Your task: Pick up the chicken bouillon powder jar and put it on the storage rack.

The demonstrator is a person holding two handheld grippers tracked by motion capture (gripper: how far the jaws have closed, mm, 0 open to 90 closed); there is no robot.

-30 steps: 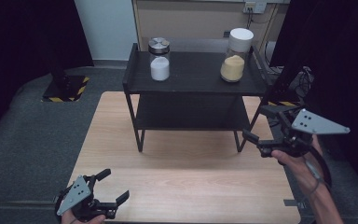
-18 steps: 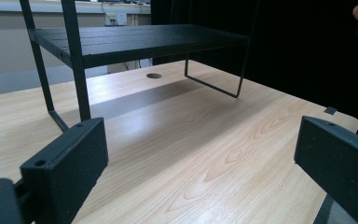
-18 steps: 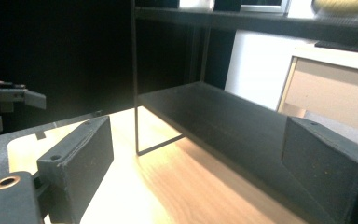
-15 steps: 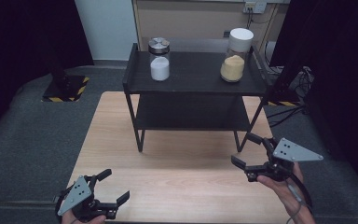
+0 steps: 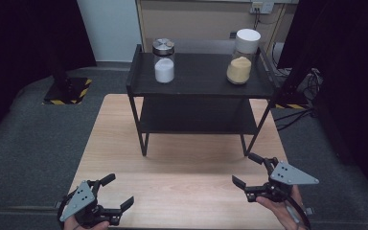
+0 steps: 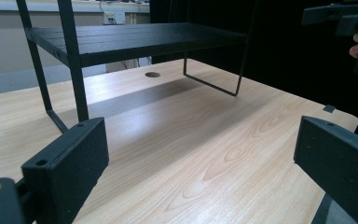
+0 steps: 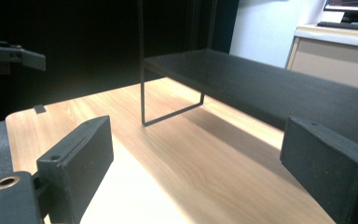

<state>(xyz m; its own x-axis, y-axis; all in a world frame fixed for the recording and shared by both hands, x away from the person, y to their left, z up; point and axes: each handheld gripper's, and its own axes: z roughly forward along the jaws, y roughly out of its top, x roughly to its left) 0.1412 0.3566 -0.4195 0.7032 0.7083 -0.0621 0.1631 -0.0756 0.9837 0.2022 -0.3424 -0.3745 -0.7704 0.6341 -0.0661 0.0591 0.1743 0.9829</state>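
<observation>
The wooden table (image 5: 182, 191) carries a black two-level shelf (image 5: 201, 76) at its far half, with the long axis running left to right across the table. On the top board stand two upright jars: at the left a jar of white powder (image 5: 164, 61) with a metal lid, at the right a jar of yellow powder (image 5: 242, 57) with a white lid. No label or writing can be read on them.

The right gripper (image 5: 254, 173) is over the near right part of the table, its jaws wide apart with nothing between, pointing left and toward the shelf. The left gripper (image 5: 120, 192) is at the near left edge, also wide open and empty. Both jars are well apart from the two grippers, beyond and above them.
</observation>
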